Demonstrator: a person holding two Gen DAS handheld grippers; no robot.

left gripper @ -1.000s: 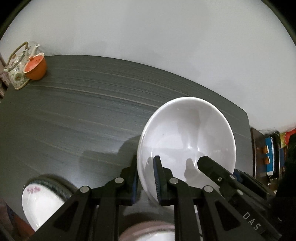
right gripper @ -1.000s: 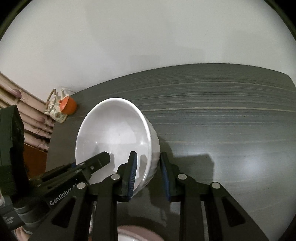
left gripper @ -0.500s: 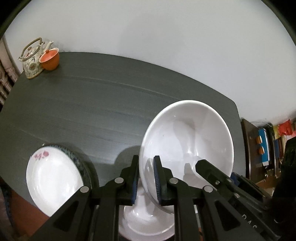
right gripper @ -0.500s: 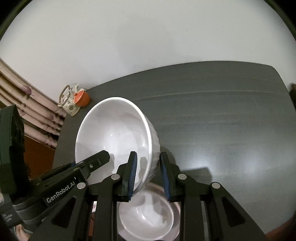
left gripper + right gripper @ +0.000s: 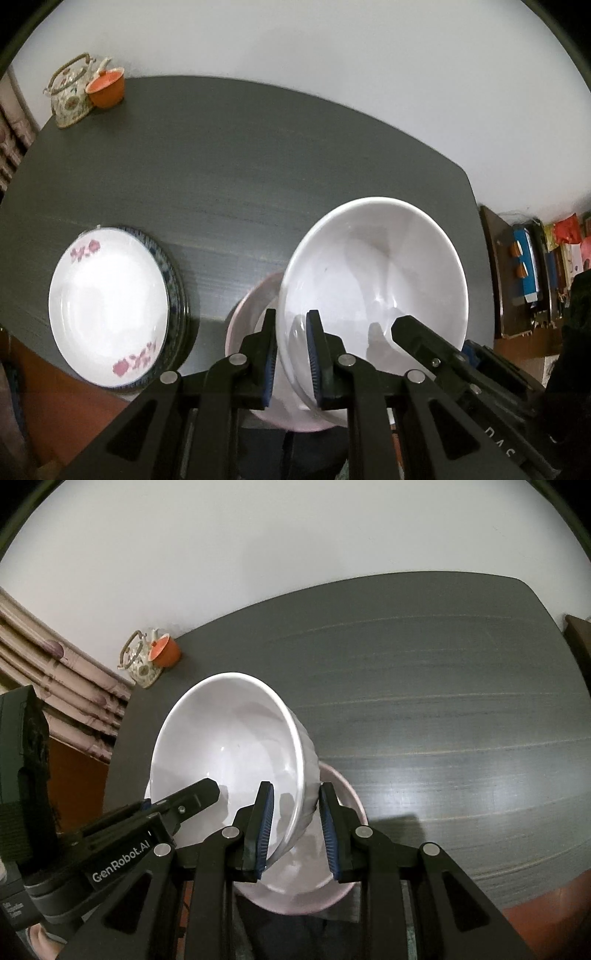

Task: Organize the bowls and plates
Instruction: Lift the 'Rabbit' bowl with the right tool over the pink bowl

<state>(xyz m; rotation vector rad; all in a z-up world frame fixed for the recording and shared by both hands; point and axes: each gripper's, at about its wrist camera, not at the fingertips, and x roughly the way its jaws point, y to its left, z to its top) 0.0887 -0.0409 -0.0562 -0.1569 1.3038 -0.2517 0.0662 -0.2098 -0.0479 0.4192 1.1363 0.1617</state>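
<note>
Two grippers of mine clamp one white bowl (image 5: 373, 280) by opposite rim edges. Far left: floral plate (image 5: 107, 314) on blue-rimmed plate, barely a sliver a second ago, now fully in my left view. Teapot (image 5: 70, 94) and orange cup (image 5: 106, 86) sit at far corner of dark table (image 5: 258, 166). Left gripper (image 5: 291, 354) narrow, pinching bowl rim. Pink-rimmed bowl (image 5: 343, 794), earlier only peeking at bottom edge, now directly beneath tilted white bowl. Right gripper (image 5: 295, 827) narrow, gripping opposite rim.
</note>
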